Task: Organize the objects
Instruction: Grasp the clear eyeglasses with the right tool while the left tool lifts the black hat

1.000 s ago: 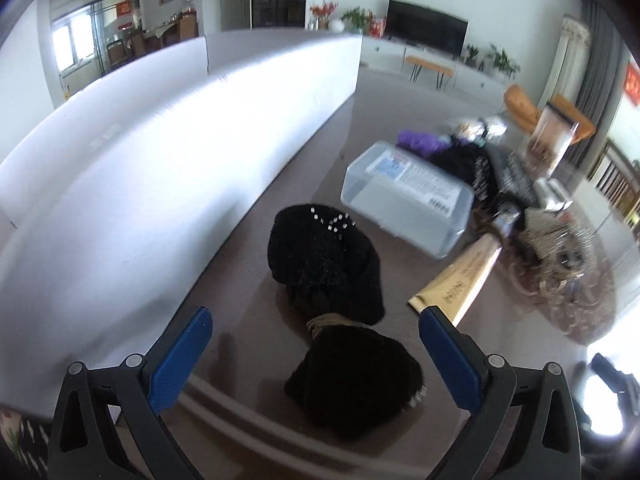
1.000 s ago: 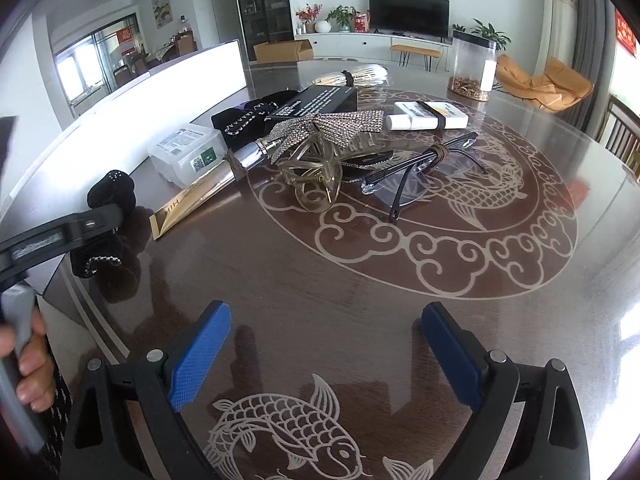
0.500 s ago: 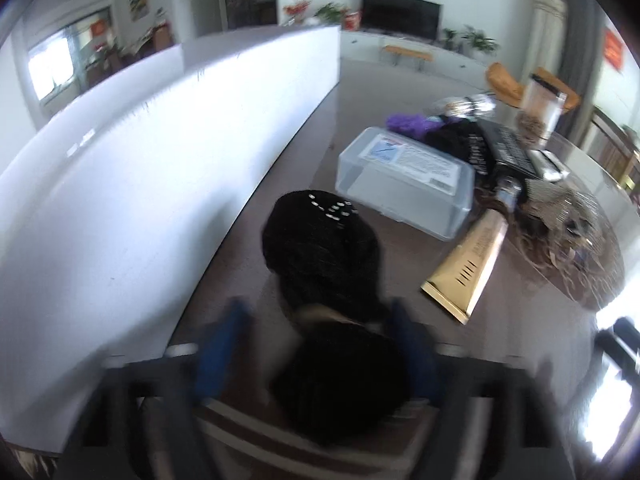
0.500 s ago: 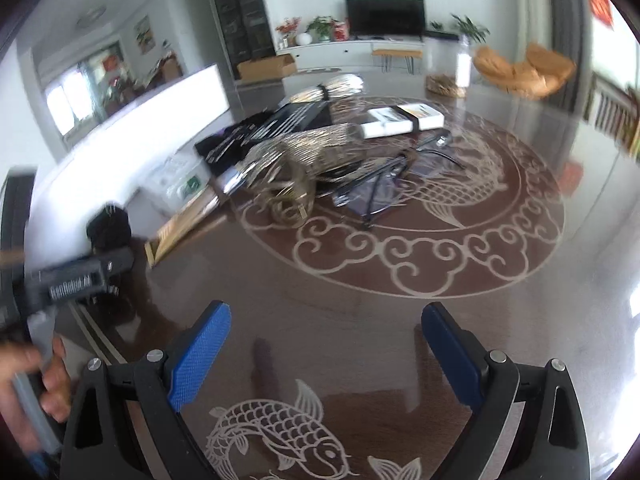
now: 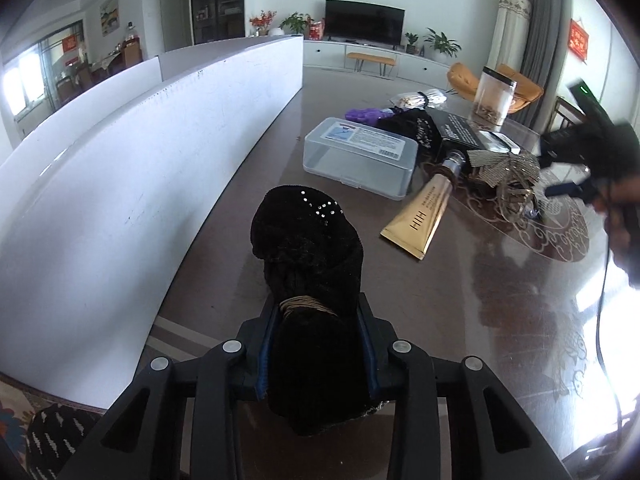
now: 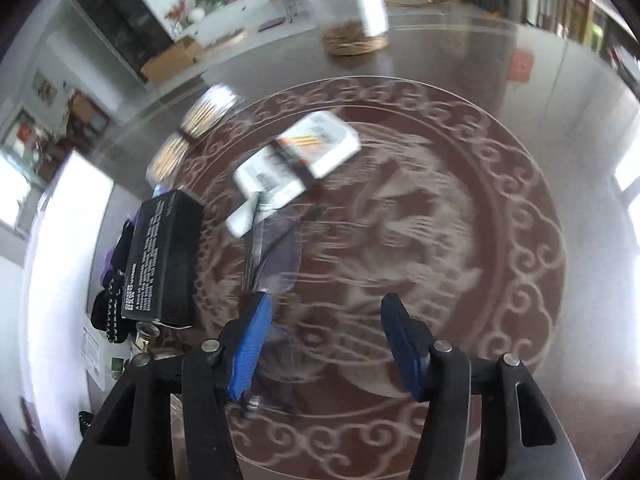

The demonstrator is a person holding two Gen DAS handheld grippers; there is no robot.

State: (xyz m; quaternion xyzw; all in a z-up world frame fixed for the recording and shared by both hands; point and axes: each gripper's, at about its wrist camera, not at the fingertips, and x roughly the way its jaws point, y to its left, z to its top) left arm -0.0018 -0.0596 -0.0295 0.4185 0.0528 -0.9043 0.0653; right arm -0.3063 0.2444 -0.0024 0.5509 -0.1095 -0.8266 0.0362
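Observation:
My left gripper (image 5: pixel 318 344) is shut on a black fabric bundle (image 5: pixel 308 240) tied with tan string at its waist; the bundle's far end has small rhinestones. A clear plastic box (image 5: pixel 360 156) and a gold tube (image 5: pixel 424 212) lie beyond it. My right gripper (image 6: pixel 326 344) is open above the patterned table (image 6: pixel 460 240), with clear glasses (image 6: pixel 276 252) just past its left finger. A black box (image 6: pixel 164 256) lies to the left and white packets (image 6: pixel 296 160) farther off. The right wrist view is blurred.
A long white board (image 5: pixel 140 152) runs along the table's left side. A black box (image 5: pixel 460 132), a sparkly bow (image 5: pixel 500 164), purple cloth (image 5: pixel 364 114) and a clear jar (image 5: pixel 494 100) crowd the far middle. The right hand-held gripper (image 5: pixel 592 152) shows at right.
My left gripper moved forward and closed on the black bundle. My right gripper swung forward over the table centre, near the glasses.

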